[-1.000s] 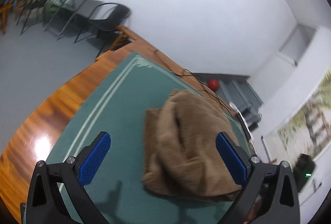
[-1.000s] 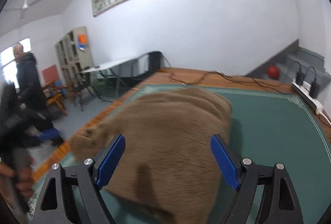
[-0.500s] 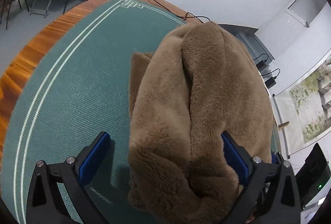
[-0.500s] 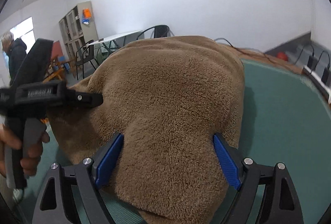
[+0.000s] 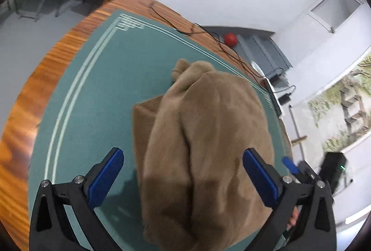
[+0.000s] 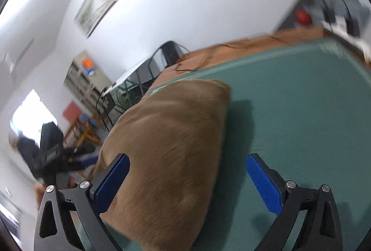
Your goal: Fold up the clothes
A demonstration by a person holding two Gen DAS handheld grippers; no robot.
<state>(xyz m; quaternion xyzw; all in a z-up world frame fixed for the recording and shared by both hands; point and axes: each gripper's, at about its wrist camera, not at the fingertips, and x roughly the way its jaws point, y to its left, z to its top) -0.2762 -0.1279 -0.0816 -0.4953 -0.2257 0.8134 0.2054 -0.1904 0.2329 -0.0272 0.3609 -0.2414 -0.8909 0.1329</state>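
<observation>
A brown fleece garment (image 5: 204,135) lies bunched in a folded heap on the green mat (image 5: 104,79). It also shows in the right wrist view (image 6: 171,149). My left gripper (image 5: 183,179) is open, its blue pads apart on either side of the near end of the heap, gripping nothing. My right gripper (image 6: 190,183) is open over the garment's near right part; its left pad lies against the fleece and its right pad is over bare mat. The right gripper's blue tip (image 5: 288,164) shows at the garment's right edge in the left wrist view.
The mat covers a wooden table (image 5: 46,60) with black cables (image 5: 208,35) along its far edge. A power strip (image 6: 347,35) lies at the far right corner. Chairs (image 6: 136,79) and a person (image 6: 25,149) stand beyond the table's left side.
Both grippers have pulled back and risen from the garment, which filled the views half a second ago. The heap now lies lower on the mat. Both views are tilted and blurred.
</observation>
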